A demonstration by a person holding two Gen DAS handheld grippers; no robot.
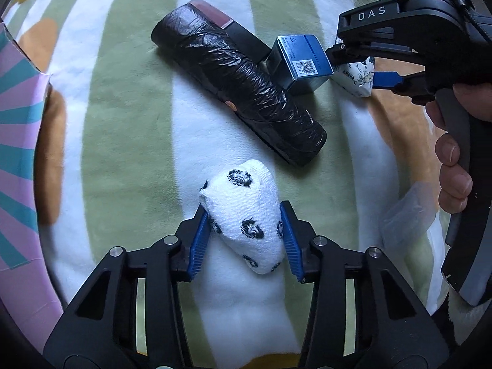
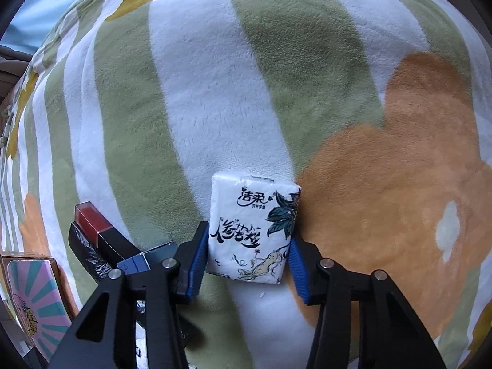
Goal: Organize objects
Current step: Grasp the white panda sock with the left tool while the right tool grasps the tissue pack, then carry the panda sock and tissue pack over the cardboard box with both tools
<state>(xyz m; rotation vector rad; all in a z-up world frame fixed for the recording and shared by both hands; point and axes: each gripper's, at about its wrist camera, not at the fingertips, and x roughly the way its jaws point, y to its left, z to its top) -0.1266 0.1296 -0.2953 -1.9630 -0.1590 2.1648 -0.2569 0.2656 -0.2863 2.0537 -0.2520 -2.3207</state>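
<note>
My left gripper (image 1: 244, 230) is shut on a rolled white sock with black spots (image 1: 246, 215), which rests on the striped blanket (image 1: 129, 117). My right gripper (image 2: 246, 252) is shut on a white tissue pack with black lettering and a plant drawing (image 2: 253, 227); the pack also shows in the left wrist view (image 1: 358, 77), at the far right. A black roll of plastic bags (image 1: 243, 83) lies across the blanket beyond the sock. A dark box with a red end (image 1: 227, 27) lies behind it. A small blue box (image 1: 303, 60) sits at the roll's right end.
A pink and teal striped carton (image 1: 18, 160) stands at the left edge, also seen in the right wrist view (image 2: 37, 301). The blanket has green and white stripes and orange patches (image 2: 399, 169). A clear plastic wrapper (image 1: 406, 215) lies at the right.
</note>
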